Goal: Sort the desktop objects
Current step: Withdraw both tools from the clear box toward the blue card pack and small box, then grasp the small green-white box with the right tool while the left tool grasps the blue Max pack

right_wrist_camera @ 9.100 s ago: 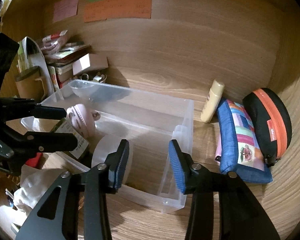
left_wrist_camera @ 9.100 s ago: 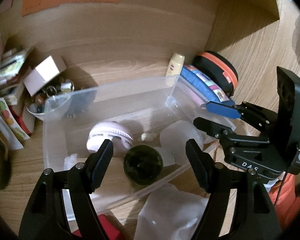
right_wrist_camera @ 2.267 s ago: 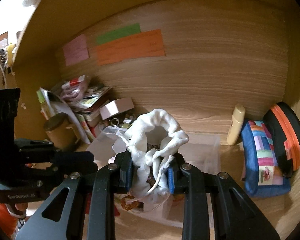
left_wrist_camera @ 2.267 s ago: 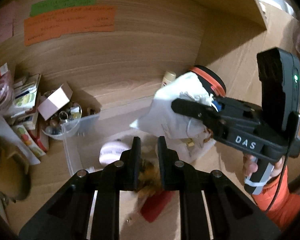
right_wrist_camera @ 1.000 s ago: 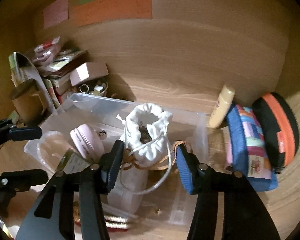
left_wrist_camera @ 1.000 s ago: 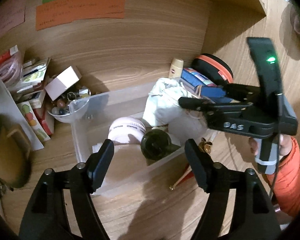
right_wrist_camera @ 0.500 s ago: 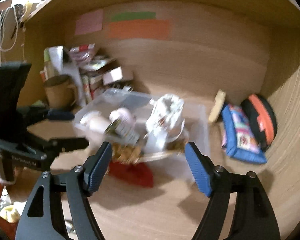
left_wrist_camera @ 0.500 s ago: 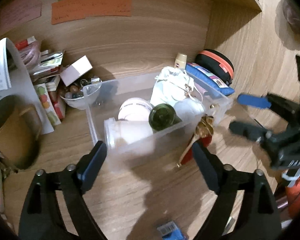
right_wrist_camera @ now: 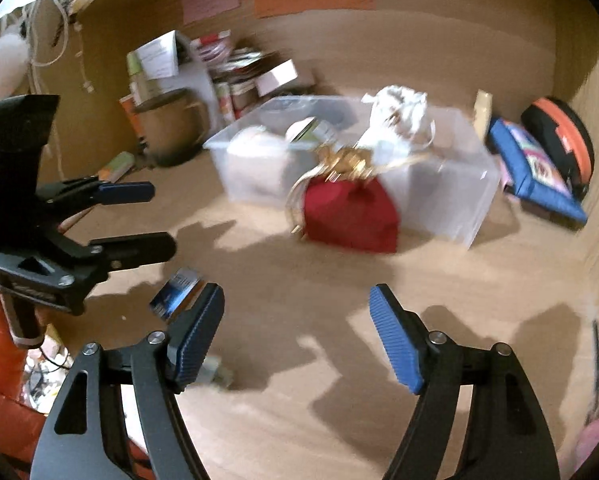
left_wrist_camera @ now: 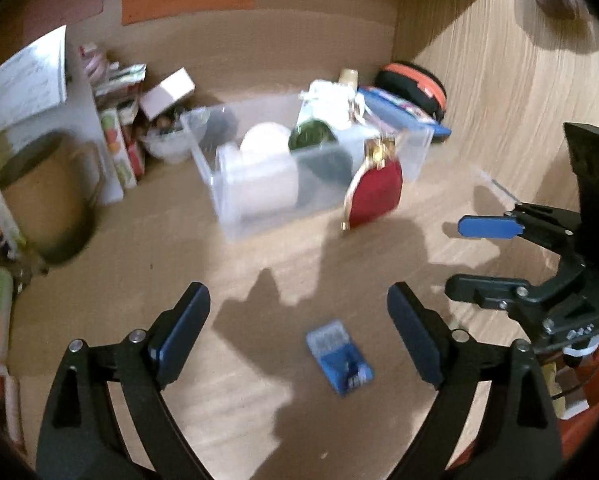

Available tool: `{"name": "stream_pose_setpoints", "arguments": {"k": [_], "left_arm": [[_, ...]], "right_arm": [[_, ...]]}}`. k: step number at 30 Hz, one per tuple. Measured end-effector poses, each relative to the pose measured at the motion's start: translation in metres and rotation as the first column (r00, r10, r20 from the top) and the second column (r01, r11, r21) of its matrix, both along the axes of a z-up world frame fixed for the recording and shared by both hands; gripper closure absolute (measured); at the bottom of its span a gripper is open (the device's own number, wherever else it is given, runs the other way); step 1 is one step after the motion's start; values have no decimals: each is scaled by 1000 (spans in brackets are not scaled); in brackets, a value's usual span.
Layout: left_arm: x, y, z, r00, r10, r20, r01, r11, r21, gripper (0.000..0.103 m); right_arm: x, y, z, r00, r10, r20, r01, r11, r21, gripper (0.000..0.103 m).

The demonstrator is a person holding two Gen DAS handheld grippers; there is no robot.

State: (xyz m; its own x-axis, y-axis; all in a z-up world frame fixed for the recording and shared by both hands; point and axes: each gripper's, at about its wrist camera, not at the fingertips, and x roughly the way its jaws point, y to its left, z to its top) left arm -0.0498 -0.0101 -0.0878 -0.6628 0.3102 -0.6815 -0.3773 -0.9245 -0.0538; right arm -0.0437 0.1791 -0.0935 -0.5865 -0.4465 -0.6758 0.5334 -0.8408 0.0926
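A clear plastic bin (left_wrist_camera: 419,148) (right_wrist_camera: 451,200) stands at the back of the desk. It holds a white drawstring pouch (left_wrist_camera: 331,100) (right_wrist_camera: 399,112), a pink round item (left_wrist_camera: 263,136) and a green bottle (left_wrist_camera: 311,138). A red pouch with a gold clasp (left_wrist_camera: 375,192) (right_wrist_camera: 351,216) leans on the bin's front wall. A small blue packet (left_wrist_camera: 339,356) (right_wrist_camera: 175,294) lies flat on the desk. My left gripper (left_wrist_camera: 297,296) (right_wrist_camera: 161,218) hangs above that packet; its jaws are opening and hold nothing. My right gripper (right_wrist_camera: 296,294) (left_wrist_camera: 457,255) is open and holds nothing, well short of the bin.
A brown mug (left_wrist_camera: 47,200) and a stack of books and boxes (right_wrist_camera: 235,76) crowd the back left. A glass bowl (left_wrist_camera: 167,144) sits left of the bin. A cream bottle (right_wrist_camera: 482,114), blue patchwork pouch (right_wrist_camera: 531,164) and black-orange case (right_wrist_camera: 559,136) fill the right corner.
Both grippers have drawn back from the bin toward the desk's front. The right gripper let go of the white pouch, which now stands in the bin. Both sets of jaws have widened.
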Motion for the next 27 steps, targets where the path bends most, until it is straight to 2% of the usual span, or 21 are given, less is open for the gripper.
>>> {"name": "stream_pose_setpoints", "arguments": {"k": [7,14,22,26,27], "left_arm": [[21,-6,-14,999,32,35,-33,999,8,12],[32,-10,-24,996,66,66,-67,998,8,12],[25,0,-32,994,73,85,-71,997,-23,12],[22,7,-33,994,65,82,-61,997,-49,13],[22,9,-34,995,63,82,-59,997,-54,18]], "right_arm": [[31,-16,-8,999,49,-13,-49,999,-9,31],[36,-32,-20,997,73,-12,-73,996,45,32],[33,-30,-29,997,82,-7,-81,995,66,59],[34,-30,-28,995,96,-17,-95,993,70,66],[33,-30,-28,995,97,-18,-95,993,68,68]]}}
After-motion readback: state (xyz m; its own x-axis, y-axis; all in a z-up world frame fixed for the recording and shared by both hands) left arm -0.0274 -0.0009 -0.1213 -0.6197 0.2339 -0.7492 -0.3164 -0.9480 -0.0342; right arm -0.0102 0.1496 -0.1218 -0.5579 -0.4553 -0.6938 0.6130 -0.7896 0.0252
